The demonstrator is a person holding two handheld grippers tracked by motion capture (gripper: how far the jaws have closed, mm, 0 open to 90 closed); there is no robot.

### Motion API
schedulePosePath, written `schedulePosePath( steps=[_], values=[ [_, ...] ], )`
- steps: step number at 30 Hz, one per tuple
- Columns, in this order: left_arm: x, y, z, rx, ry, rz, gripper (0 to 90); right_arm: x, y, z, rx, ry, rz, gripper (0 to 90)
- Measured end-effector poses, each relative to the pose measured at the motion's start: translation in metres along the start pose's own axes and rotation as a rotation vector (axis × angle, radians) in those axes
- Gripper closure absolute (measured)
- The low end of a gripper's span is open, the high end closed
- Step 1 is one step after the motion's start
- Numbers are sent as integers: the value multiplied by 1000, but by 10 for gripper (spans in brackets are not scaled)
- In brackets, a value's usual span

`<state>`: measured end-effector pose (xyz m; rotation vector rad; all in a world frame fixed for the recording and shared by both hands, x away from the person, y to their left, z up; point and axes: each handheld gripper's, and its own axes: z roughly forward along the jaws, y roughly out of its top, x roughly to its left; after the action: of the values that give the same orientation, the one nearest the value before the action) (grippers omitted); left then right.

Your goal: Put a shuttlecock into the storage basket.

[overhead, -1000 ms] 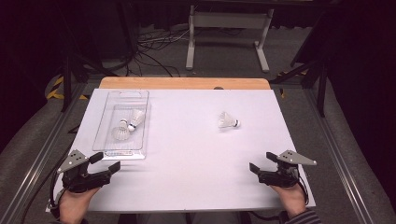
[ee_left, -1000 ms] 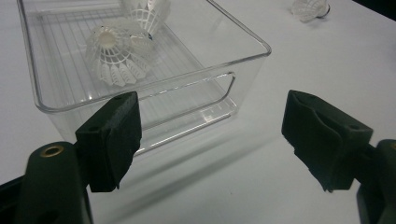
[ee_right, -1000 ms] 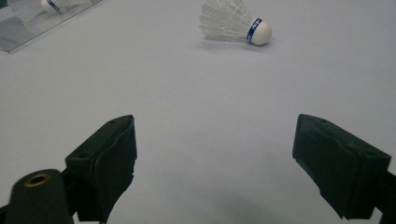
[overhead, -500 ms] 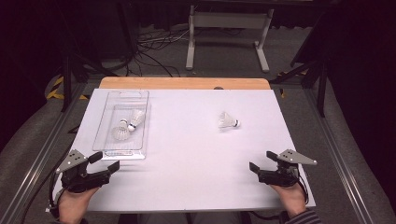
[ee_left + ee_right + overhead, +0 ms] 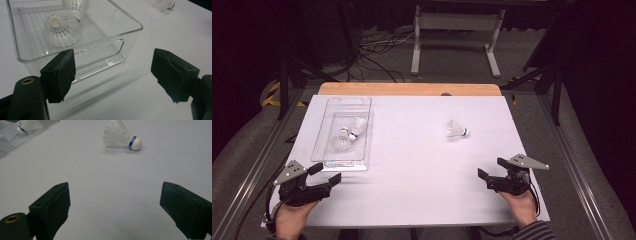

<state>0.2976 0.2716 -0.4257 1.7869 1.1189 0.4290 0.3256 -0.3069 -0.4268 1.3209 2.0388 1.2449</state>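
We count three white feathered shuttlecocks. One loose shuttlecock [image 5: 456, 129] lies on its side on the white table top [image 5: 422, 165], toward two o'clock from the table's middle, well apart from everything else. The other two lie in the clear plastic rectangular tray [image 5: 326, 150] at about ten o'clock: the nearer shuttlecock [image 5: 341, 142] and the farther shuttlecock [image 5: 357, 125], close against each other.

The right gripper view shows what the high view cannot: a blue band around the loose shuttlecock's [image 5: 121, 137] white cork, which points to three o'clock there. The left gripper view shows the tray's [image 5: 130, 32] ribbed floor and rounded near corner, with the nearer shuttlecock [image 5: 60, 31] turning its open feather skirt toward us.

There are two grippers, one in each hand. The left black two-jaw gripper [image 5: 328, 174] rests at the near left edge, about seven o'clock, just short of the tray's near end, jaws spread wide and holding nothing. The right black two-jaw gripper [image 5: 490, 168] rests at five o'clock, likewise wide apart and empty, with bare table between it and the loose shuttlecock.

Beyond the far edge runs a wooden strip [image 5: 409, 89], then cables [image 5: 372, 55] and a grey metal stand [image 5: 455, 35] on the floor.
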Motion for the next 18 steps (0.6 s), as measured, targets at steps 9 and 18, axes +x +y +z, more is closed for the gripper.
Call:
schedulePosePath(
  steps=[9, 18],
  values=[
    [0, 0, 0, 2, 2, -3, 210, 3, 8, 7, -13, 26, 6, 90],
    [-1, 0, 0, 3, 0, -2, 209, 4, 15, 16, -10, 38, 21, 88]
  ],
)
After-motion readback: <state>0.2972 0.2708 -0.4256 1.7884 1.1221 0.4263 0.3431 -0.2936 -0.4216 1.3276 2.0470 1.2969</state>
